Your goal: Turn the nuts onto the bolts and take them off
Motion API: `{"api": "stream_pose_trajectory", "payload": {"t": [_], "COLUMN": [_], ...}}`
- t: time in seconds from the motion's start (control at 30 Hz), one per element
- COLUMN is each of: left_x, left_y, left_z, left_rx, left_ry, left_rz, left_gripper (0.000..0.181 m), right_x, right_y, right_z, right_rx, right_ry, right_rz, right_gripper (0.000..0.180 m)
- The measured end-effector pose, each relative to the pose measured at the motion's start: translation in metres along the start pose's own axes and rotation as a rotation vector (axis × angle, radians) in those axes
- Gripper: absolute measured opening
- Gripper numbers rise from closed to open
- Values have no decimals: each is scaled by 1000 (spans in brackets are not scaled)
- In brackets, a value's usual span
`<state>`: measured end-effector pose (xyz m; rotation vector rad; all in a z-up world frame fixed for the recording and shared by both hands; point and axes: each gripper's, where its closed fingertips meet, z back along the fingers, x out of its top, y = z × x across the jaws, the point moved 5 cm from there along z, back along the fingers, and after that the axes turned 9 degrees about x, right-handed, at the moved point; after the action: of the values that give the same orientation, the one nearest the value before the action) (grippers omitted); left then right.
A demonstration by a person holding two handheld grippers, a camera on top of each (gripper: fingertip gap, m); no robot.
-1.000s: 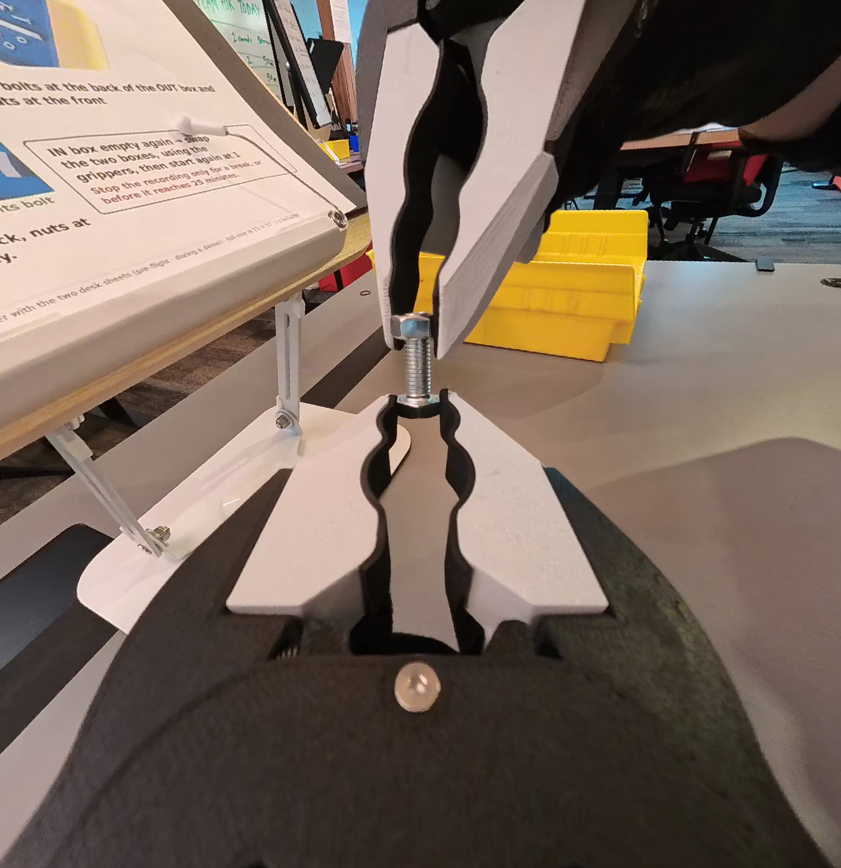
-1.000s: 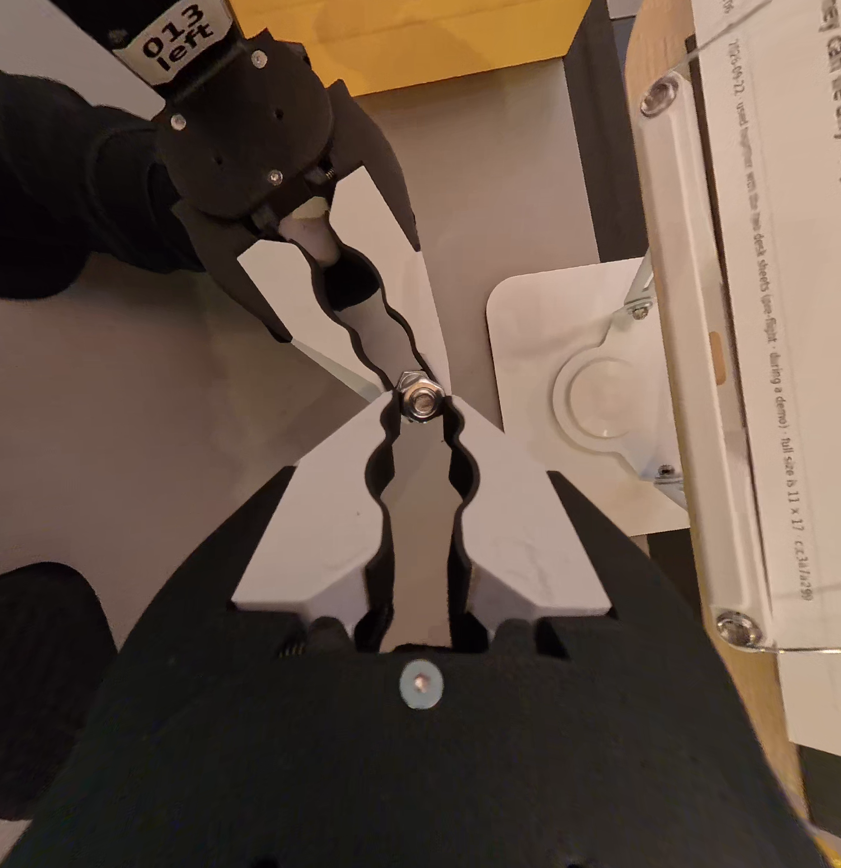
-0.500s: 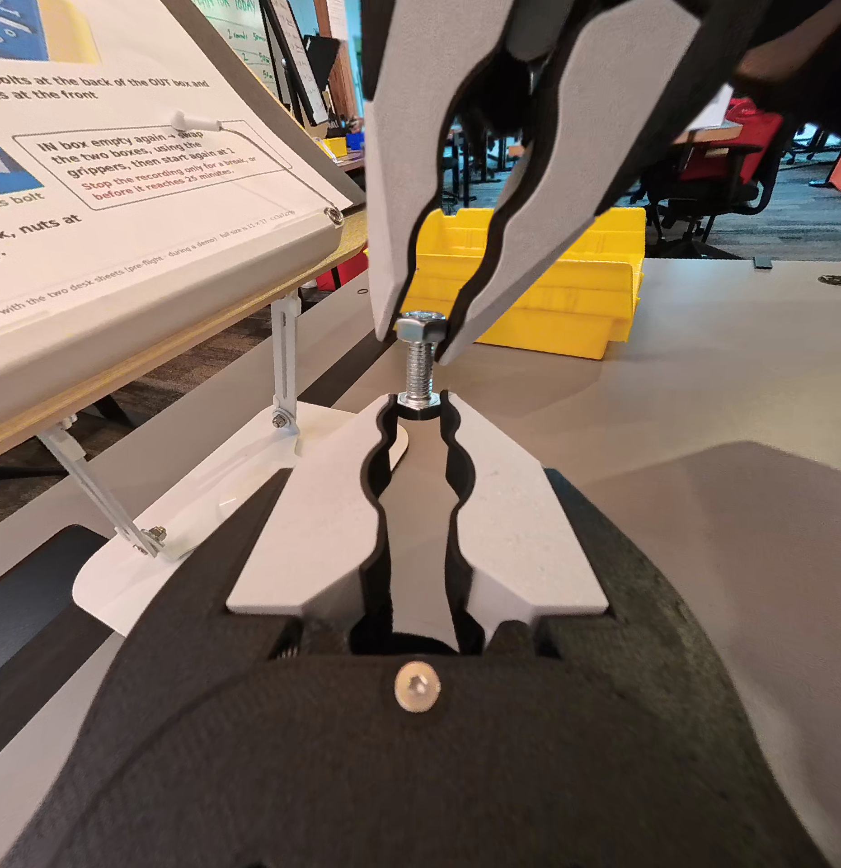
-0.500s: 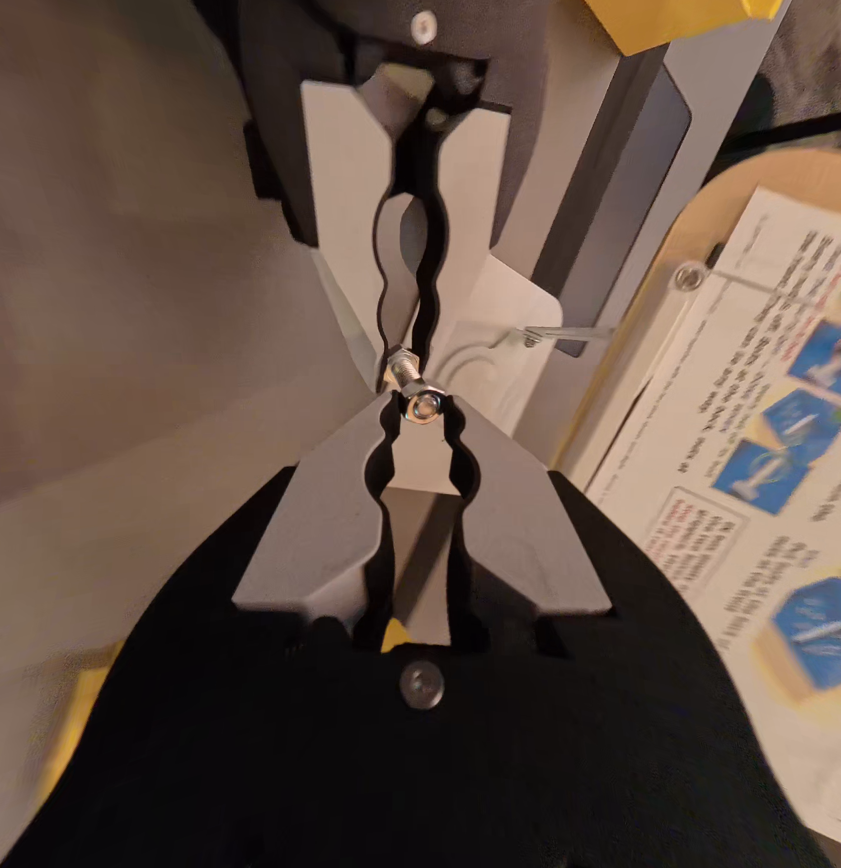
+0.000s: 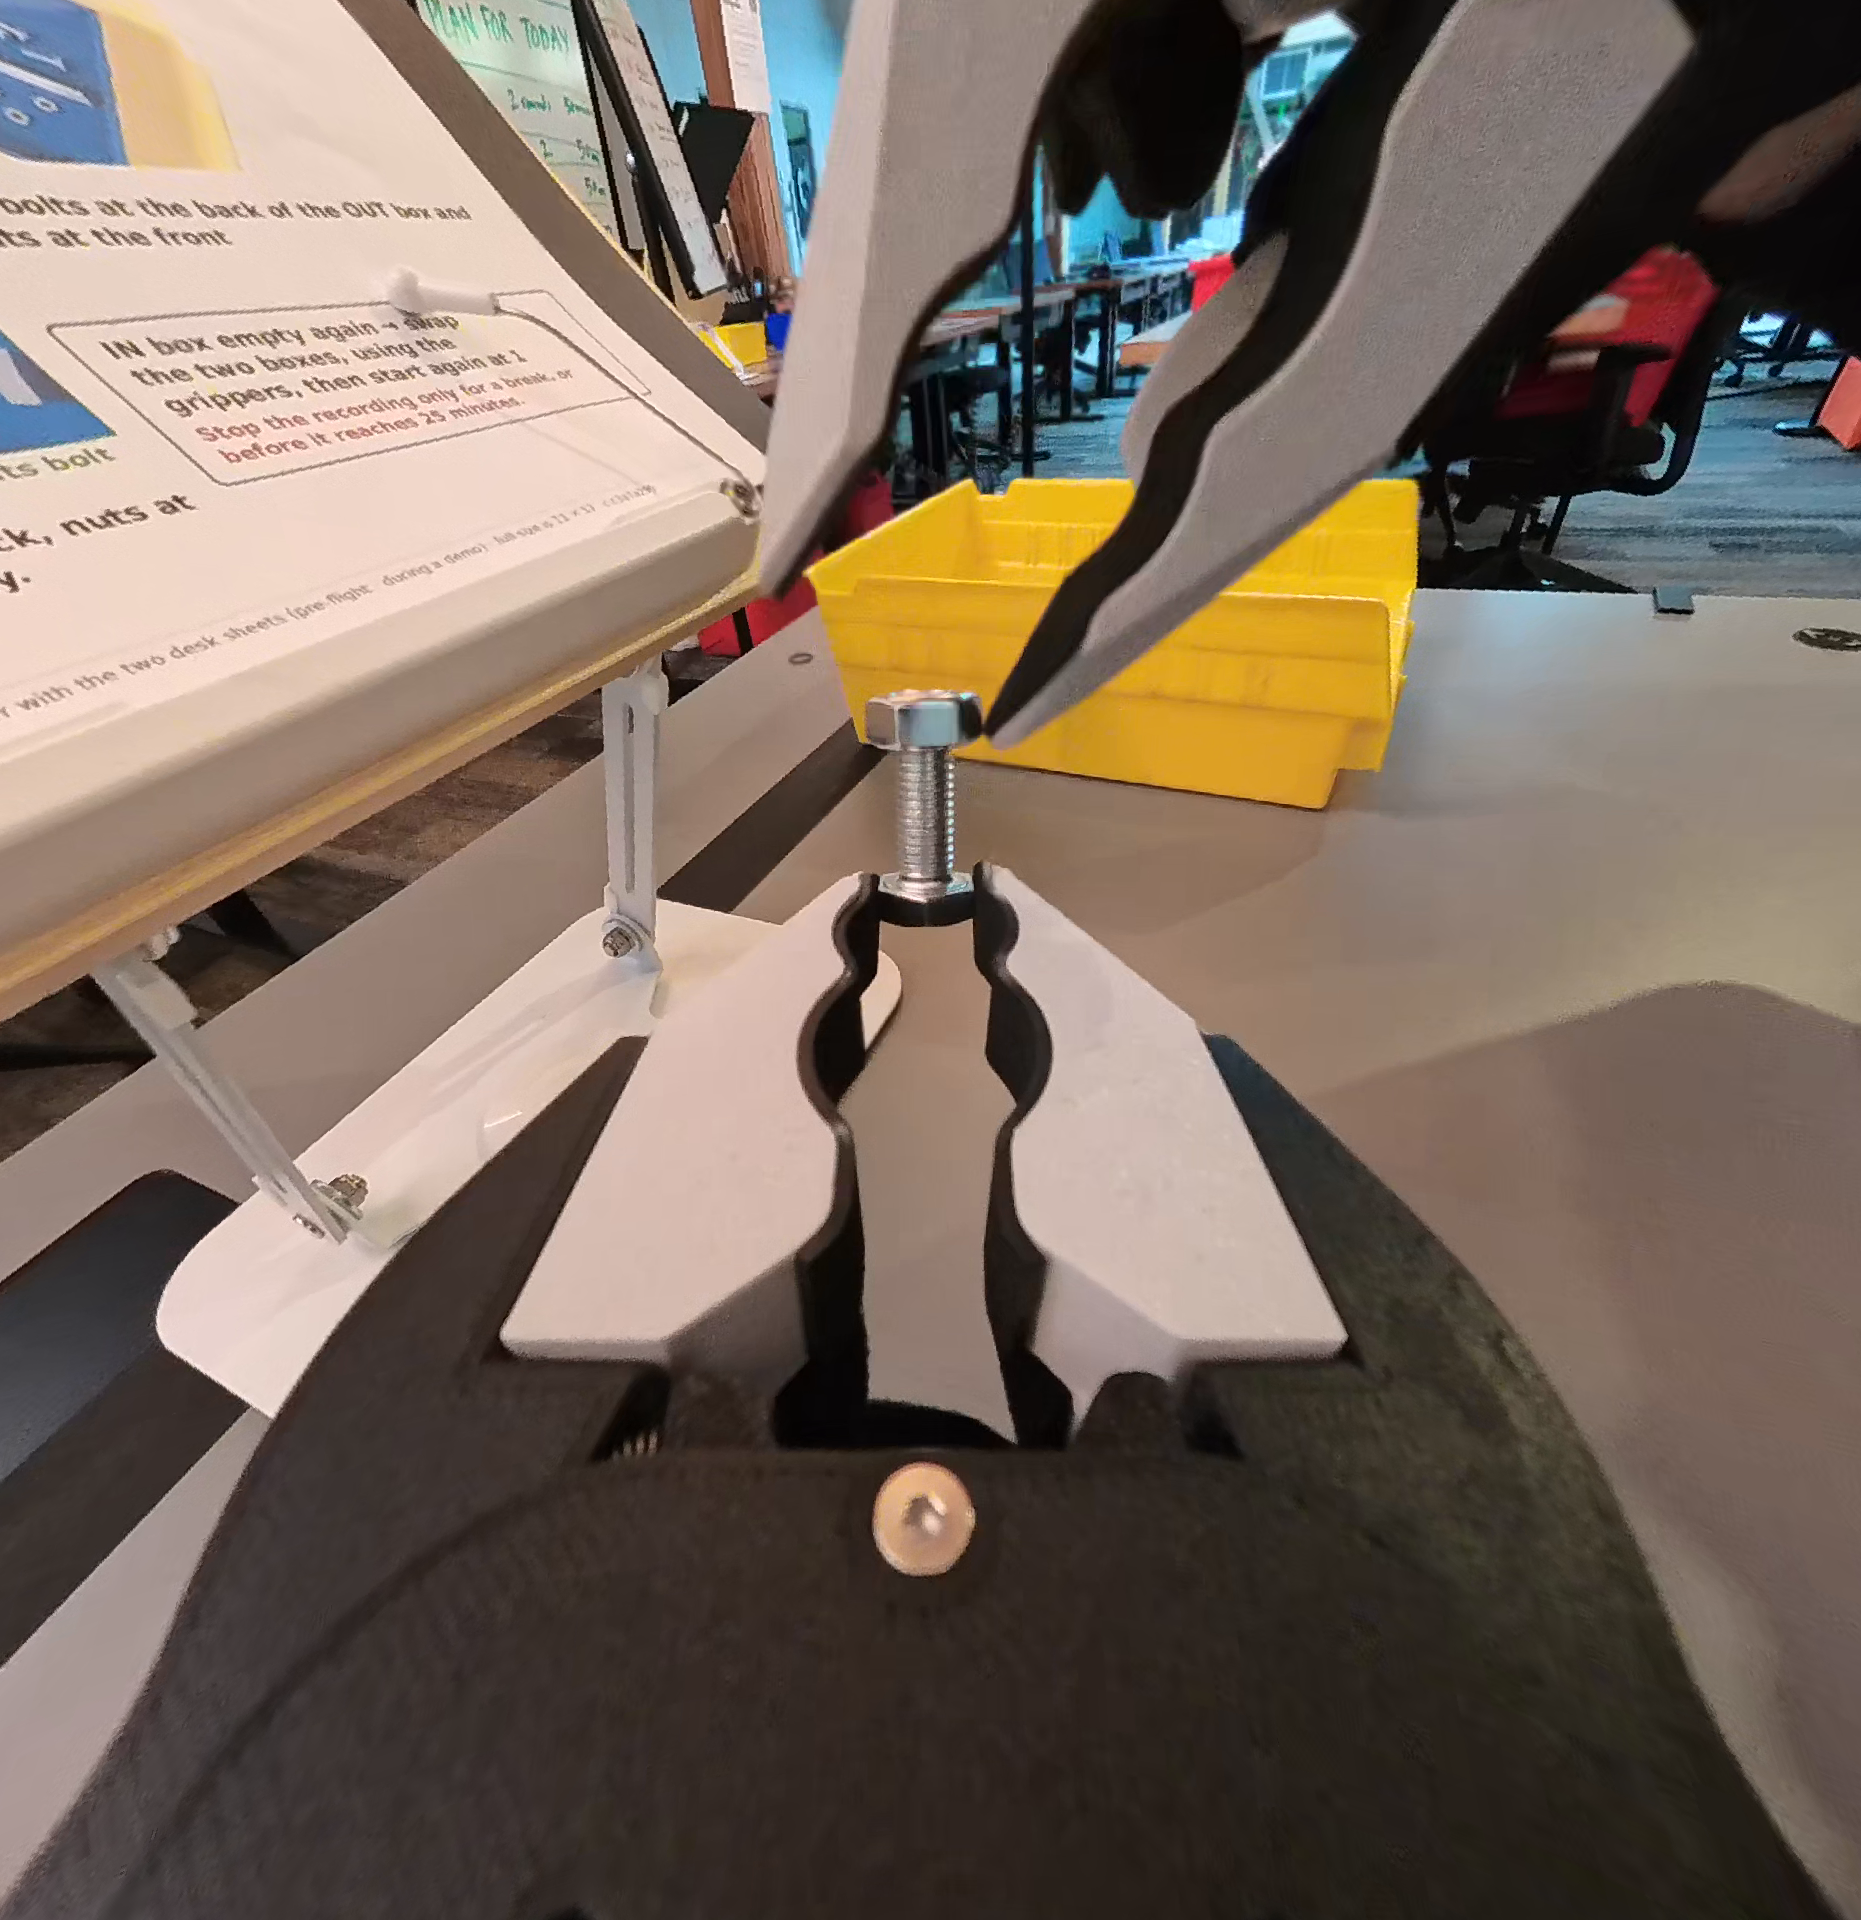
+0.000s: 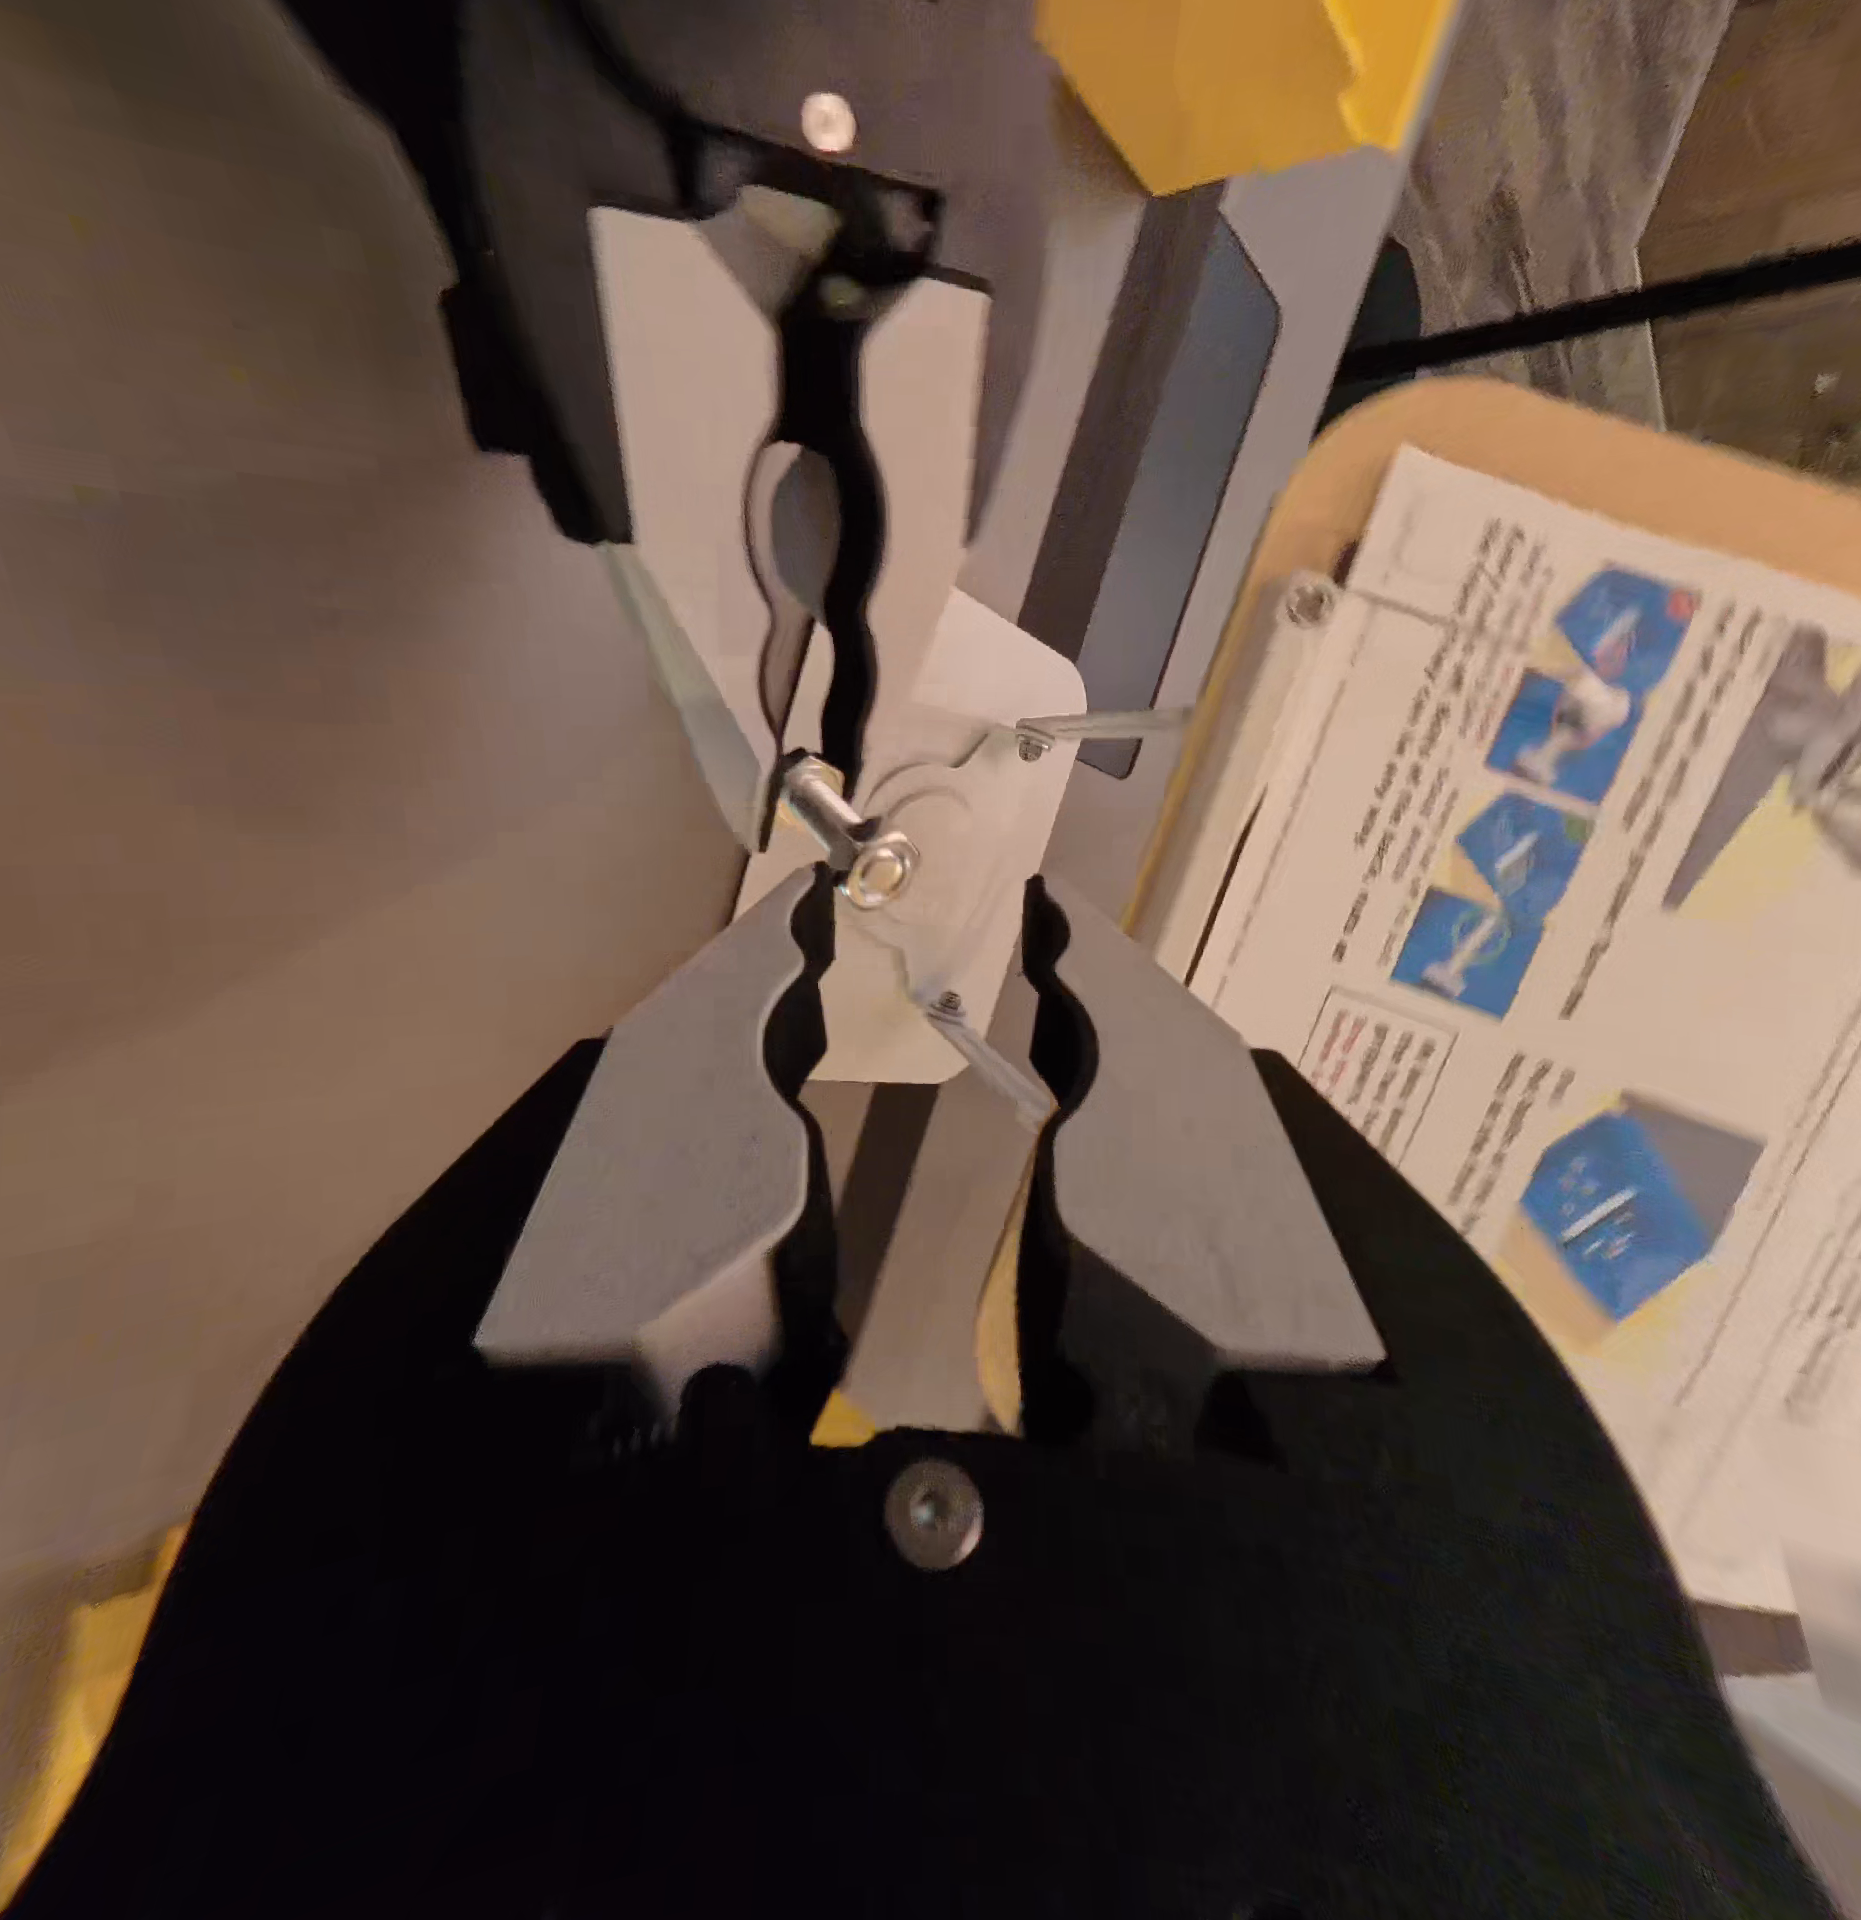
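Note:
A silver bolt [image 5: 926,805] stands upright, head up, with a nut [image 5: 924,891] on its lower end. My left gripper [image 5: 924,883] is shut on the nut and holds it above the grey table [image 5: 1528,883]. My right gripper [image 5: 884,660] hangs over the bolt head with its jaws open, one fingertip [image 5: 999,727] just beside the head. In the right wrist view my right gripper [image 6: 924,888] is open around the bolt head [image 6: 882,871], and the left gripper [image 6: 801,774] grips the nut [image 6: 804,781] beyond it.
A yellow bin [image 5: 1113,623] sits on the table behind the bolt. A tilted instruction board [image 5: 282,416] on a white stand base [image 5: 438,1122] is at the left, close to both grippers. It also shows in the right wrist view [image 6: 1528,935].
My right gripper turned about the bolt while shut on its head, then opened and let go. The left gripper stayed still, shut on the nut.

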<state>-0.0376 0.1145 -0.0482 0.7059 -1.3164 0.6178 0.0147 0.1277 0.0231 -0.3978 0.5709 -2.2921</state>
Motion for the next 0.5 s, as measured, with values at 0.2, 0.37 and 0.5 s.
{"api": "stream_pose_trajectory", "payload": {"t": [0.2, 0.37, 0.5], "left_x": [2, 2, 3], "left_y": [2, 2, 2], "left_z": [2, 1, 2], "left_rx": [3, 5, 7], "left_ry": [-12, -15, -18], "left_rz": [14, 16, 17], "left_gripper": [15, 16, 16], "right_x": [-6, -13, -18], "right_y": [5, 6, 7], "right_z": [5, 1, -4], "right_rx": [81, 113, 137], "right_ry": [-276, -446, -588], "right_rz": [-304, -530, -676], "right_gripper": [34, 36, 34]}}
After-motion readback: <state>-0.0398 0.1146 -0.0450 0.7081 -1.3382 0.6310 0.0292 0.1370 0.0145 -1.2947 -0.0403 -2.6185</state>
